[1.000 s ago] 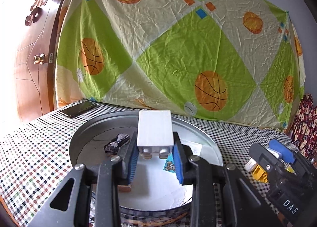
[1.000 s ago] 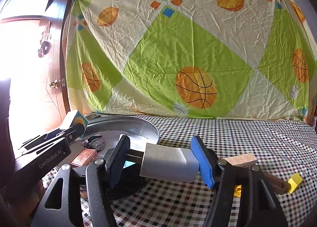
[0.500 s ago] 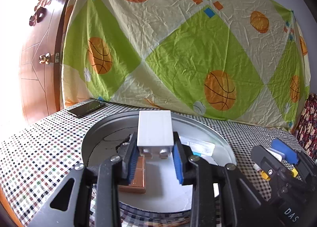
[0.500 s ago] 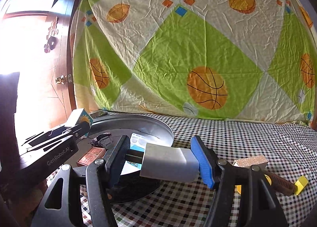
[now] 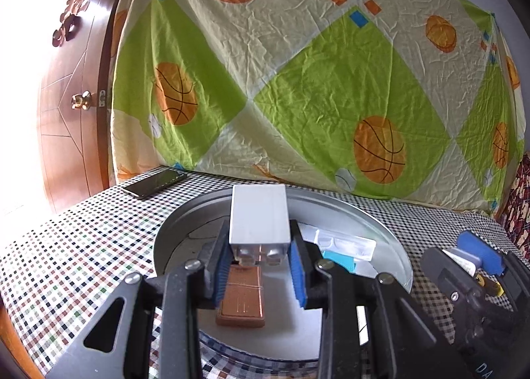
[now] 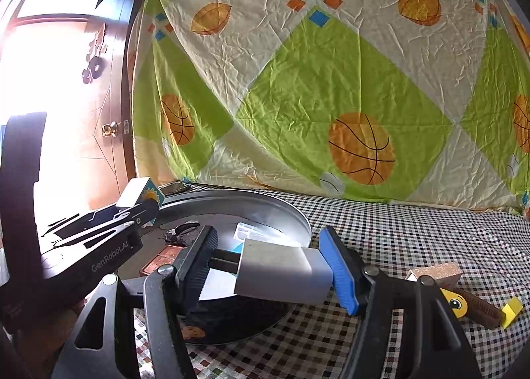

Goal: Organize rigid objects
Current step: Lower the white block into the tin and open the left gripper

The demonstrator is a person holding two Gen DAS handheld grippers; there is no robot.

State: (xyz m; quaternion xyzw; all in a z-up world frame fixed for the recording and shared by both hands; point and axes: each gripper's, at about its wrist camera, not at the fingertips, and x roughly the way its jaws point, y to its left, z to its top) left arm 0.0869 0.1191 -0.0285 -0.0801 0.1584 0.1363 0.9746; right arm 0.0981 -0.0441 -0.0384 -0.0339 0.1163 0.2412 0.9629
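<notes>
Left wrist: left gripper [image 5: 260, 274] clamps white box [image 5: 258, 217] above metal tray [image 5: 391, 240].

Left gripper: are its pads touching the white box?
Touching. In the left wrist view both blue pads of the left gripper press against the sides of the white box, holding it above the round metal tray, with no gap visible on either side.

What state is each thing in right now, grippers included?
Left gripper: shut on small white box, above the tray.
Right gripper: shut on white power adapter, at the tray's rim.
Round metal tray: holds brown rectangular bar, lying flat.
Black phone: flat on checkered tablecloth.
Wooden door: closed.
</notes>
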